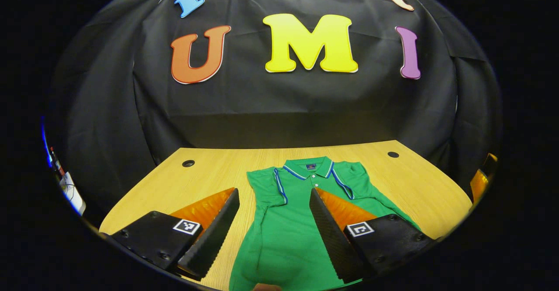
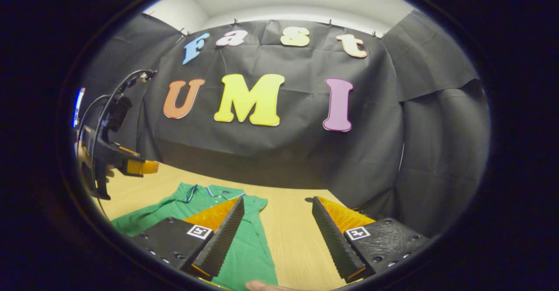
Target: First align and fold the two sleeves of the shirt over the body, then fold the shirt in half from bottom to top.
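Both sleeves look folded in over the body of the green polo shirt (image 1: 284,230), which lies flat on the wooden table (image 1: 205,173) with its collar (image 1: 311,168) at the far end. By the look of it the sleeve step is done and the bottom-to-top fold is the step in hand; it has not been started.

Left gripper (image 1: 274,227): fingers spread wide, gripping nothing, held above the shirt. The garment's left edge runs forward in the gap between the two fingers; the collar sits just beyond the tip of the right-hand finger. The hem passes under the fingers near the camera and cannot be made out clearly.

Right gripper (image 2: 278,234): fingers likewise apart and empty. The shirt's right edge lies under and just beyond its left-hand finger; bare table shows between the fingers and ahead of the right-hand one. In the right gripper view the left gripper appears farther off to the left, raised over the table.

Next move, as judged: each gripper should drop to a hem corner on its own side, pinch the fabric, then carry both corners level toward the collar. Uneven lift would skew the fold.
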